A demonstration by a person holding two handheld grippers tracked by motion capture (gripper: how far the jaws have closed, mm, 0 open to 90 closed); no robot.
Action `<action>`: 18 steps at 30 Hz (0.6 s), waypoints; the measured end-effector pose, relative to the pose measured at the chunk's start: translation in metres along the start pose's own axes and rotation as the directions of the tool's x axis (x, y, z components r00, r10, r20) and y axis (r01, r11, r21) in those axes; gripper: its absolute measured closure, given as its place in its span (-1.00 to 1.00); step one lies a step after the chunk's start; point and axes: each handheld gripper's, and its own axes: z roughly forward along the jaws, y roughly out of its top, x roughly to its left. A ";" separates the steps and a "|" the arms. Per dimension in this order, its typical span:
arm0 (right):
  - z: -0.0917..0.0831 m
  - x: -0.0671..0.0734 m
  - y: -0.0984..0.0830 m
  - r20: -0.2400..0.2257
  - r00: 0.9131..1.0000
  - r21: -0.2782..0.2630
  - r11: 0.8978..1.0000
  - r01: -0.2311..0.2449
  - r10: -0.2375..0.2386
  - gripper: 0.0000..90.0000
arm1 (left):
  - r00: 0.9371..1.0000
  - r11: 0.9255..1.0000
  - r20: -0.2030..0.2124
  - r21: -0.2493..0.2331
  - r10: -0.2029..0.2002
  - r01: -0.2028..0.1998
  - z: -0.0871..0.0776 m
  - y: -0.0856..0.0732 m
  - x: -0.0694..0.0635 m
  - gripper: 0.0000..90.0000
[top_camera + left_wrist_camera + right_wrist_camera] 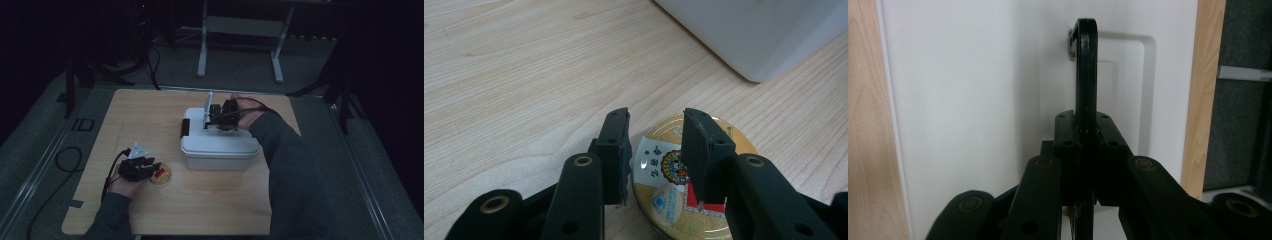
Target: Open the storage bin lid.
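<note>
Near the wooden table's point(210, 210) front-left corner, the left gripper point(656, 150) sits narrowed over a round gold tin point(689, 200), probably not pinching it. Mid-table, the right gripper point(1086, 150) clamps the white plastic box's point(220, 145) black handle point(1086, 75). Next up, I'd guess: lift straight.

One white box point(220, 145), one round tin point(161, 174)

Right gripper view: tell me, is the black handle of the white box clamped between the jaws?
Yes, the right gripper has its jaws pressed flat against the upright black handle.
</note>
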 end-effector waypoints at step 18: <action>-0.001 -0.005 0.004 -0.037 0.999 0.024 1.000 0.015 -0.014 0.87 | 1.000 1.000 0.001 0.003 -0.001 0.001 -0.001 -0.001 0.001 0.41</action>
